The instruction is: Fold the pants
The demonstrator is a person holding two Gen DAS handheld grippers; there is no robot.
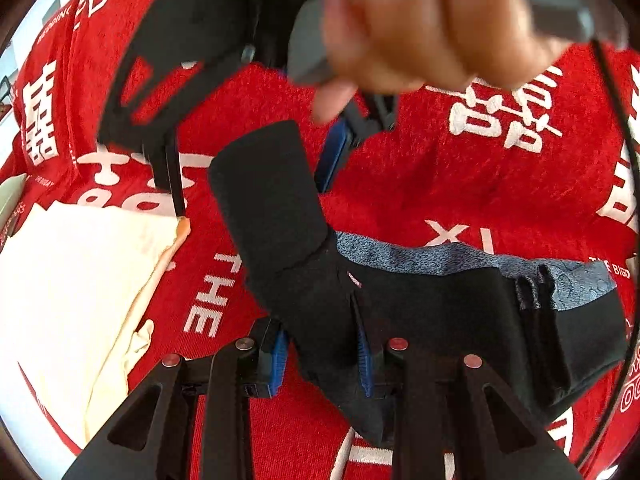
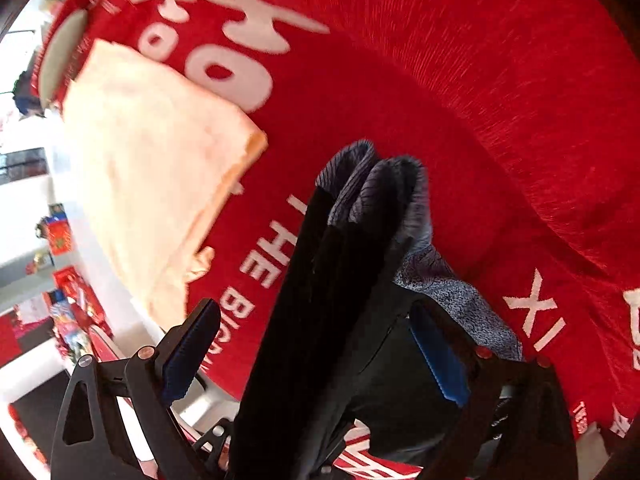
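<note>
The pants (image 1: 400,300) are black with a grey-blue speckled panel, folded into a thick bundle on the red cloth. My left gripper (image 1: 322,354) has its blue pads either side of a black fold, pinching it. The right gripper (image 1: 256,152) shows in the left wrist view above the pants, blurred, held by a hand (image 1: 420,20), jaws apart. In the right wrist view the pants (image 2: 340,280) stand between the wide-open blue pads of my right gripper (image 2: 316,352), which do not press on them.
A red tablecloth (image 1: 440,184) with white lettering covers the table. A folded cream cloth (image 1: 72,280) lies at the left; it also shows in the right wrist view (image 2: 152,152). A room with red decorations shows beyond the table's edge (image 2: 60,300).
</note>
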